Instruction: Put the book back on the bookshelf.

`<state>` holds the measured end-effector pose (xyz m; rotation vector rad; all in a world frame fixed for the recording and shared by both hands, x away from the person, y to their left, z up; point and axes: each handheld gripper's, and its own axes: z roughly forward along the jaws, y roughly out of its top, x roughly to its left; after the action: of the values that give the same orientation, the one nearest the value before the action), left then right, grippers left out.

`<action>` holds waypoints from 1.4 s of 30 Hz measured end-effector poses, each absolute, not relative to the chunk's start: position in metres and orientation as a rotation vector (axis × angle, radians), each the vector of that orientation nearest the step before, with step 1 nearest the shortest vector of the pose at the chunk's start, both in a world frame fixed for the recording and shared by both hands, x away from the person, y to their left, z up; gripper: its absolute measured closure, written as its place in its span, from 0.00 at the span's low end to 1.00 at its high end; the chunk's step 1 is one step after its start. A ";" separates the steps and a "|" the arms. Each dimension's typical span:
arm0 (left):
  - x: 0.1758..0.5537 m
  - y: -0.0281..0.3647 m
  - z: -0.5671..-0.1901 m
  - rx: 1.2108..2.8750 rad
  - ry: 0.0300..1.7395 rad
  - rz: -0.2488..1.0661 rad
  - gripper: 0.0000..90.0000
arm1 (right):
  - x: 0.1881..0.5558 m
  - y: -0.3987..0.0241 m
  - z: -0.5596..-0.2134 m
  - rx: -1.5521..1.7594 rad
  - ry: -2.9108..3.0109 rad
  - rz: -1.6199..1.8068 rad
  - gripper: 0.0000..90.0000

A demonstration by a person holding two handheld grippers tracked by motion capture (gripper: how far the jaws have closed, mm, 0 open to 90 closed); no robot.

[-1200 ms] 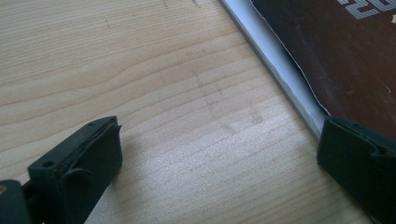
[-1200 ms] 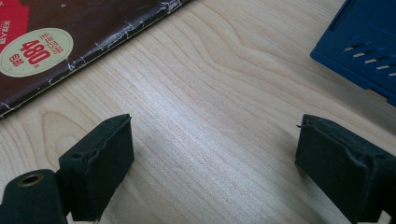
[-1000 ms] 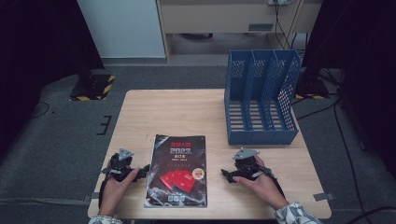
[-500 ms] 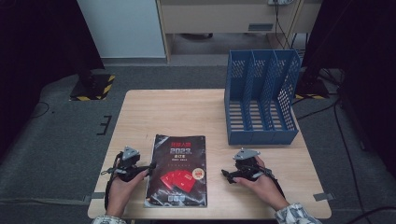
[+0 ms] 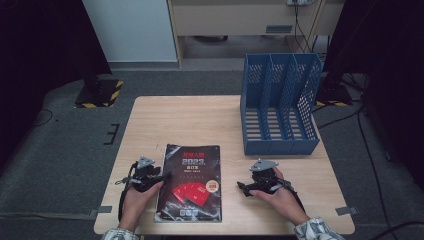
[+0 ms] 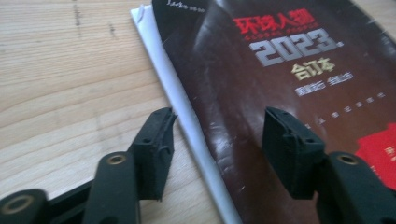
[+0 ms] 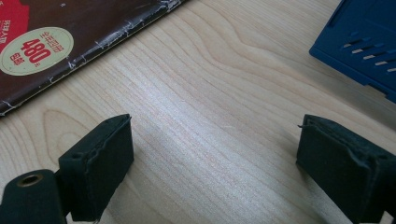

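Observation:
A dark magazine (image 5: 190, 182) with red and silver print lies flat near the table's front edge. My left gripper (image 5: 162, 177) is at its left edge. In the left gripper view the magazine's (image 6: 280, 70) white page edge runs between the jaws of that gripper (image 6: 217, 135): one over bare wood, the other over the cover. The jaws have just been closing and stand half apart, neither pad pressing on it. My right gripper (image 5: 242, 187) rests on the table to the right of the magazine, wide open (image 7: 215, 154) over bare wood.
A blue three-slot file rack (image 5: 280, 110) stands at the table's back right; its corner (image 7: 364, 42) is beyond the right jaws. The wooden table (image 5: 190, 120) has free room behind the magazine. Dark floor surrounds it.
My left gripper has slid right to the magazine's left edge, and its jaws have narrowed around that edge. The right hand and the magazine have stayed put.

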<state>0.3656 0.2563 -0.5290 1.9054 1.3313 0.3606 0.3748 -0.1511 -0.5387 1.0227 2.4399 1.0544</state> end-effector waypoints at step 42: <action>0.370 0.253 -0.528 1.941 1.323 0.381 0.51 | 0.371 -0.141 -0.537 0.983 2.469 1.066 0.17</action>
<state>0.3704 0.2531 -0.5279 1.9405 1.3231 0.3809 0.3714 -0.1409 -0.5374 0.9828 2.4689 1.0664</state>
